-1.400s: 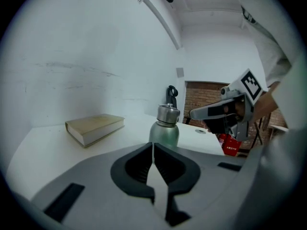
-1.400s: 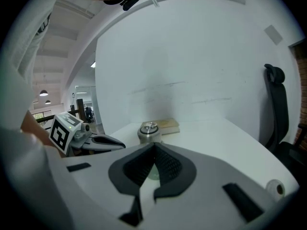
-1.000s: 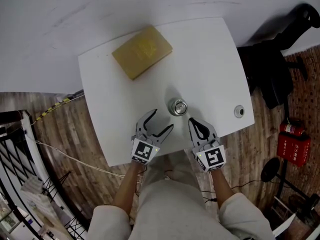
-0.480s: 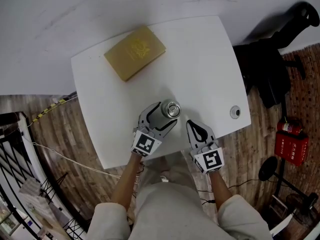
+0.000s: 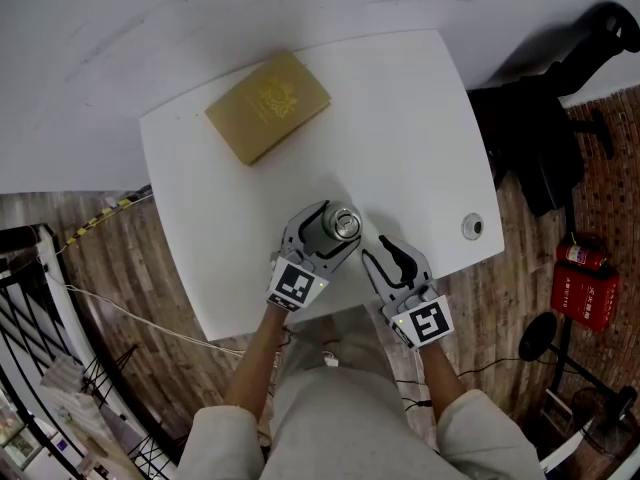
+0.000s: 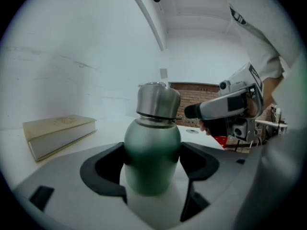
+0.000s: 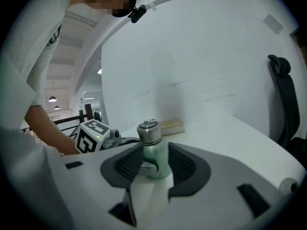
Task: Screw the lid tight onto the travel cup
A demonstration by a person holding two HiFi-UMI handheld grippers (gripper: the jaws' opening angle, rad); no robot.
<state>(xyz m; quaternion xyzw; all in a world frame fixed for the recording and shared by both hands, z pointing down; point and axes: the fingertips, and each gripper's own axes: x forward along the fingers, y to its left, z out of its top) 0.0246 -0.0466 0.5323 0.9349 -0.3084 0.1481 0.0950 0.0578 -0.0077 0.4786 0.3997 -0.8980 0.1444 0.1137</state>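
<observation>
Travel cup (image 5: pixel 335 224) near the table's (image 5: pixel 400 118) 6 o'clock edge. The left gripper (image 5: pixel 325 233) is clamped on the cup's green body, probably to brace it against twisting. The right gripper (image 5: pixel 383 250), at the cup's 4 o'clock, is opening its jaws; the cup lines up between them but untouched, seemingly a reach for the steel lid (image 6: pixel 157 100). Book (image 5: pixel 267 105) at 11 o'clock. The lid's threads are hidden, so its tightness is unclear. The small round object (image 5: pixel 473 227) at 3 o'clock is unidentifiable.
</observation>
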